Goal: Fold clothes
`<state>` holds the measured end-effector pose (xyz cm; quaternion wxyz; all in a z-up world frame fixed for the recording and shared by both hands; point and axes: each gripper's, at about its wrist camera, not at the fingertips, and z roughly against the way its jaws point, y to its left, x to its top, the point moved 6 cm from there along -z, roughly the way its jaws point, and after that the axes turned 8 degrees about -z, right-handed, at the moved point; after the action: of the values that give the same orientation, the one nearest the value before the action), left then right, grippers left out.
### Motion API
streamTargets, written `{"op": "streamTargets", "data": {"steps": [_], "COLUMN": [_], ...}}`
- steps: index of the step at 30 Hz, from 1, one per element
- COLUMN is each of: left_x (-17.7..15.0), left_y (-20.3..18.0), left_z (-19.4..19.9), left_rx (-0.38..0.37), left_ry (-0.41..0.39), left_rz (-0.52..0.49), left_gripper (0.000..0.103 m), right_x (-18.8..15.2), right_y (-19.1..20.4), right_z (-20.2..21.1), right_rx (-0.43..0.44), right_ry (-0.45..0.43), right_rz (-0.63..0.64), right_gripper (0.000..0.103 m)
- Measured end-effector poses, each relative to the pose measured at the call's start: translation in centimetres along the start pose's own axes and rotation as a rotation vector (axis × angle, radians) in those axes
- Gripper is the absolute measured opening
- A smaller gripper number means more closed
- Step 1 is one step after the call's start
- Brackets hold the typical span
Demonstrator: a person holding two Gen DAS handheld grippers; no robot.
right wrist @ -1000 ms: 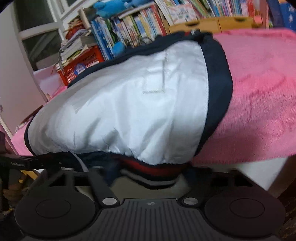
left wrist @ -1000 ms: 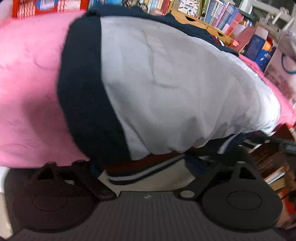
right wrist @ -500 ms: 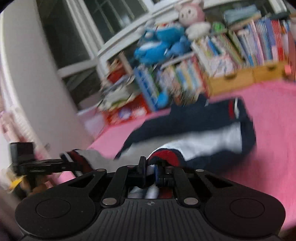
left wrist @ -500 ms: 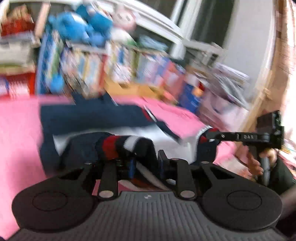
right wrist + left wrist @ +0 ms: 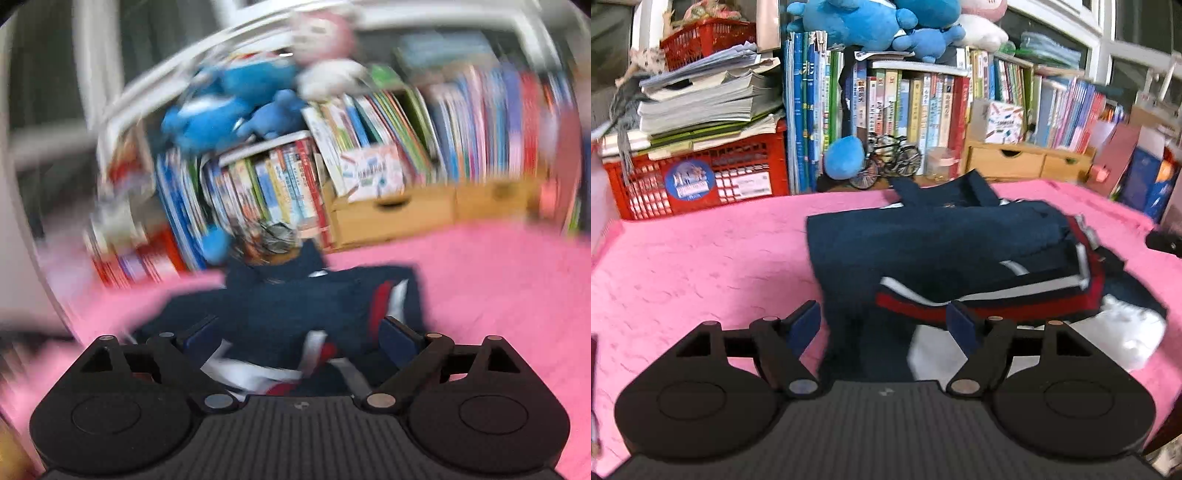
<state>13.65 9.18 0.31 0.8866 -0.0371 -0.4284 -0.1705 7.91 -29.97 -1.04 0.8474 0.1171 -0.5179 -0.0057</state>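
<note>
Claws, left (image 5: 882, 325) and right (image 5: 301, 338), gape over rumpled navy jacket (image 5: 934, 243) (ribbed striped hem)

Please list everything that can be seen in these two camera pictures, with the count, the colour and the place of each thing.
jacket: one, navy with red and white bands, folded on the blanket.
blanket: one, pink, covers the surface.
crate: one, red, back left, papers stacked on it.
books: many, mixed colours, upright along the back.
plush toys: several, blue and one pink-white, on top of the books.
model bicycle: one, dark, before the books.
drawer box: one, wooden, back right.
left gripper: black, open, over the jacket's near edge.
right gripper: black, open, blurred.
</note>
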Motion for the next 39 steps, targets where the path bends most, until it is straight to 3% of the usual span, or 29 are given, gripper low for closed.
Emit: {"op": "streamTargets", "data": {"steps": [2,5,7,8,9,11,15,17,18,19,21,23,26,28,29,30,31,32,36,39], "left_x": [0.2,0.2,-0.2,-0.5,-0.9,-2.1,-4.0,-4.3,-4.2,-3.9,-3.1,-2.2,-2.4,-3.2,-3.4,-3.4,-3.2,-2.9,-1.0,1.5], "left_y": [-0.5,-1.8,-2.7,-3.0,-3.3,-3.7,-2.6,-1.9,-1.6,-1.4,-1.1,-1.4,-2.0,-2.1,-2.2,-2.3,-2.4,-2.5,-2.3,-1.7], "left_z": [-1.4,-3.4,-4.7,-5.3,-5.9,-6.8,-7.3,-7.3,-7.0,-6.6,-5.8,-5.6,-7.8,-8.8,-8.6,-8.0,-7.1,-6.0,-2.9,-1.2], "left_rx": [-0.013,-0.018,0.011,0.027,0.045,0.086,0.077,0.048,0.047,0.047,0.041,0.015,0.01,0.01,0.008,0.006,0.011,0.022,0.0,-0.003], "left_ry": [0.008,0.009,0.017,0.025,0.037,0.066,0.068,0.066,0.063,0.053,0.022,-0.019,0.039,0.067,0.063,0.05,0.032,0.009,-0.081,-0.159], "left_rz": [-0.031,-0.089,-0.139,-0.165,-0.192,-0.238,-0.181,-0.139,-0.124,-0.116,-0.108,-0.124,-0.151,-0.135,-0.12,-0.102,-0.095,-0.094,-0.046,-0.01], "left_gripper": [0.08,0.095,0.098,0.098,0.098,0.099,0.101,0.101,0.1,0.1,0.1,0.103,0.103,0.096,0.081,0.064,0.057,0.046,0.031,0.031], "right_x": [-1.0,-2.8,-3.9,-4.3,-4.6,-4.6,-2.3,-1.7,-1.5,-1.5,-1.6,-1.8,-3.0,-3.8,-4.2,-4.6,-4.6,-4.3,-1.3,2.3], "right_y": [1.2,3.7,4.8,5.1,5.2,4.7,0.2,-0.9,-0.8,-0.2,0.8,1.6,2.2,2.7,2.9,3.1,3.4,3.7,4.8,5.3], "right_z": [-0.9,-2.7,-3.9,-4.7,-5.6,-6.6,-7.7,-7.4,-6.9,-6.2,-5.7,-5.7,-6.8,-7.4,-7.8,-8.1,-7.8,-6.8,-2.5,-0.9], "right_rx": [-0.081,-0.093,-0.065,-0.058,-0.053,-0.077,-0.268,-0.277,-0.24,-0.174,-0.129,-0.11,-0.095,-0.085,-0.08,-0.075,-0.073,-0.067,-0.029,-0.002], "right_ry": [0.022,0.071,0.119,0.155,0.188,0.194,0.131,0.127,0.118,0.105,0.094,0.095,0.132,0.157,0.169,0.182,0.171,0.144,0.012,-0.072], "right_rz": [0.208,0.426,0.496,0.502,0.492,0.481,0.281,0.224,0.217,0.229,0.269,0.294,0.266,0.247,0.237,0.227,0.225,0.223,0.201,0.194], "right_gripper": [0.093,0.09,0.067,0.037,0.029,0.027,0.028,0.028,0.031,0.037,0.086,0.093,0.089,0.068,0.051,0.044,0.031,0.024,0.021,0.021]}}
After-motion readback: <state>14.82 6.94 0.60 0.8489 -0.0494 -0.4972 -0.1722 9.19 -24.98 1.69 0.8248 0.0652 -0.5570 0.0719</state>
